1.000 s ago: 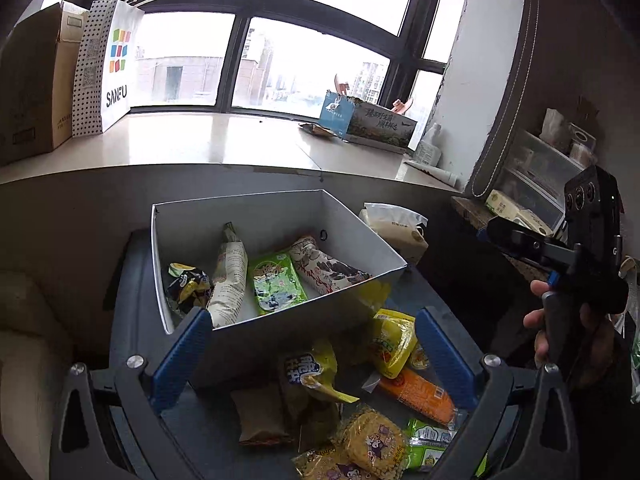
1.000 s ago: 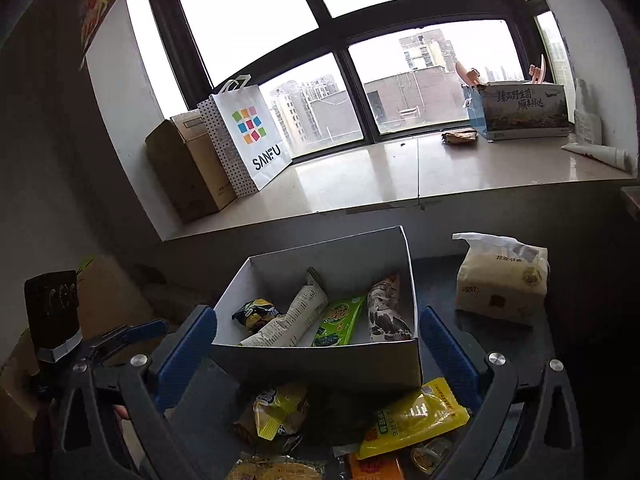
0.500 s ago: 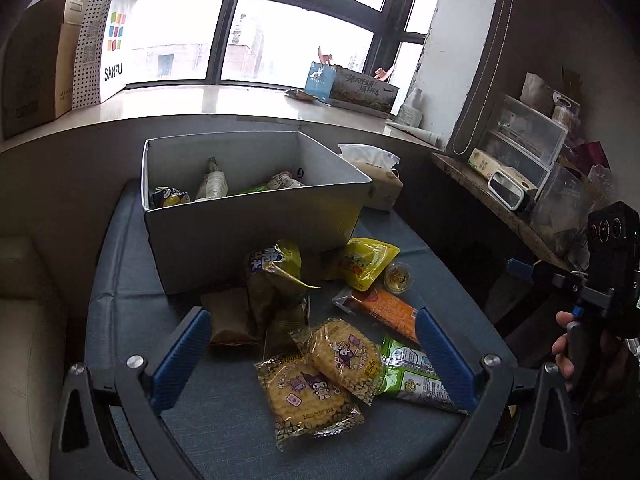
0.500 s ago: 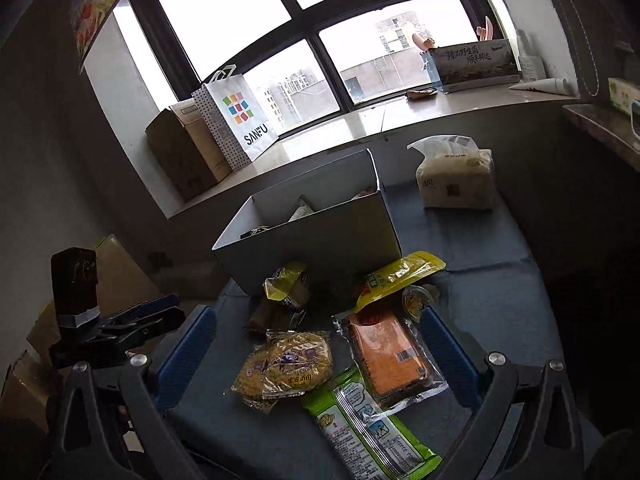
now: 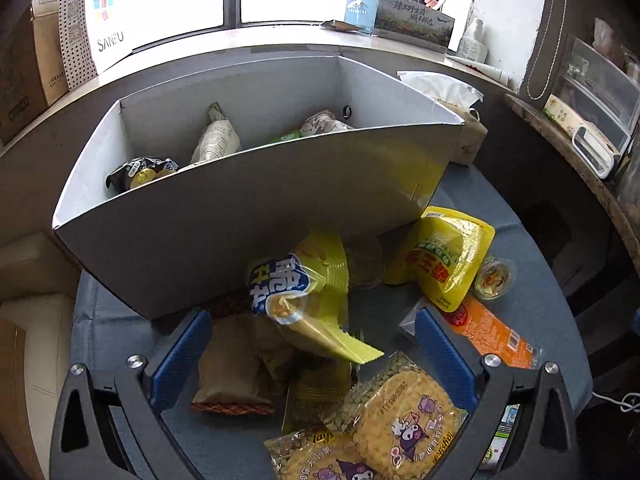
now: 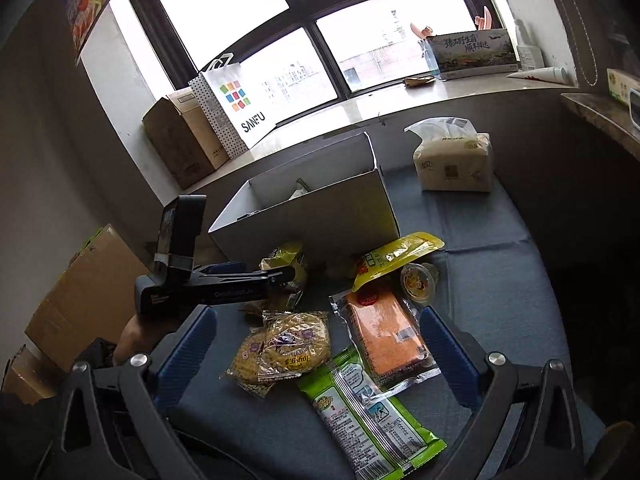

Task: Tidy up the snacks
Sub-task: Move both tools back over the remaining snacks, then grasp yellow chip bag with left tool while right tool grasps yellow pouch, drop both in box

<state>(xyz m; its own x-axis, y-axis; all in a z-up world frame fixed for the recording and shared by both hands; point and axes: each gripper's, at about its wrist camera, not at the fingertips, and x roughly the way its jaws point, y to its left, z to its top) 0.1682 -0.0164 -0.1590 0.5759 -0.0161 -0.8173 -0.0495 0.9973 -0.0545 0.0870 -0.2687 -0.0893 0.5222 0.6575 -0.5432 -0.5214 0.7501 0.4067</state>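
A grey open box (image 5: 240, 220) holds several snack packets. In front of it, a blue-and-yellow chip bag (image 5: 288, 292) stands between the fingers of my open left gripper (image 5: 312, 360) without being pinched. A brown packet (image 5: 228, 368) lies by the left pad. In the right wrist view the left gripper (image 6: 286, 274) reaches in from the left, its tips at the chip bag (image 6: 286, 256). My right gripper (image 6: 318, 356) is open above the round corn cakes (image 6: 288, 344), an orange packet (image 6: 384, 332) and a green packet (image 6: 368, 412).
A yellow pouch (image 6: 396, 256) and a small jelly cup (image 6: 418, 282) lie right of the box (image 6: 320, 216) on the blue cloth (image 6: 500, 280). A tissue pack (image 6: 452, 160) stands behind. The windowsill holds a shopping bag (image 6: 236, 108) and cartons. A shelf edge runs along the right.
Both grippers have drawn back from above the box and dropped toward the loose snacks. The left gripper then moved forward around the chip bag. Both stayed open.
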